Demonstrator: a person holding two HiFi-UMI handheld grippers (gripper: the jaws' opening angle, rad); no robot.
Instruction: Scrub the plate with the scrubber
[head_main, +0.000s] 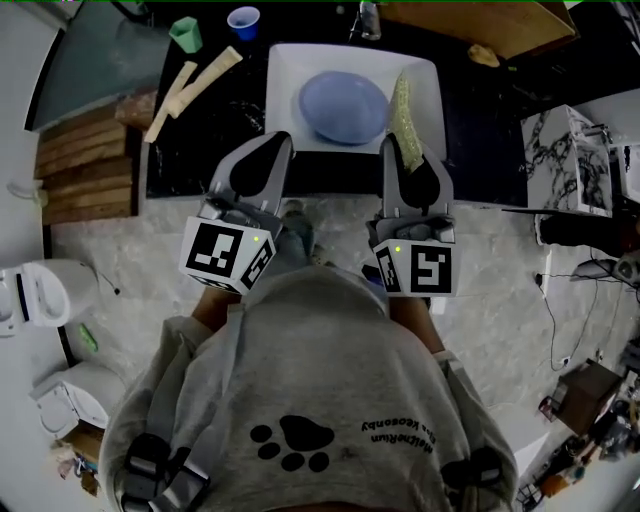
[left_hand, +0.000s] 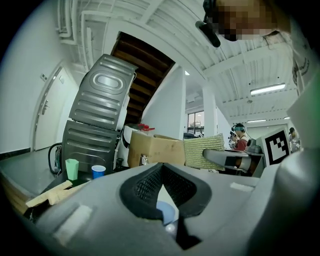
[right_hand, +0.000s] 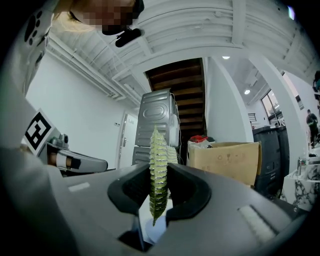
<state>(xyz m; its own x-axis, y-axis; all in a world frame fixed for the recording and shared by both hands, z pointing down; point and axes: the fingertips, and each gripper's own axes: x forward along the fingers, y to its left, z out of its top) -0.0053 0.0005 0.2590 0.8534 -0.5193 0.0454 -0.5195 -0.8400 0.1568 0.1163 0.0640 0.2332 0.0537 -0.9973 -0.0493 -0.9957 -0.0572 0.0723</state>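
Right claw (head_main: 412, 165) grips scrubber (head_main: 403, 110) beside blue plate (head_main: 343, 107) in white tray (head_main: 285, 70).

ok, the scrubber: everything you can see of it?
The scrubber is a thin, flat, pale green pad with a coarse woven texture. From the left gripper view its broad face looks roughly rectangular. The right gripper clamps its near end between its jaws, so it stands on edge and sticks out forward. It hangs above the right side of the white tray, beside the blue plate, apparently not touching it. Nothing but the jaws touches it.
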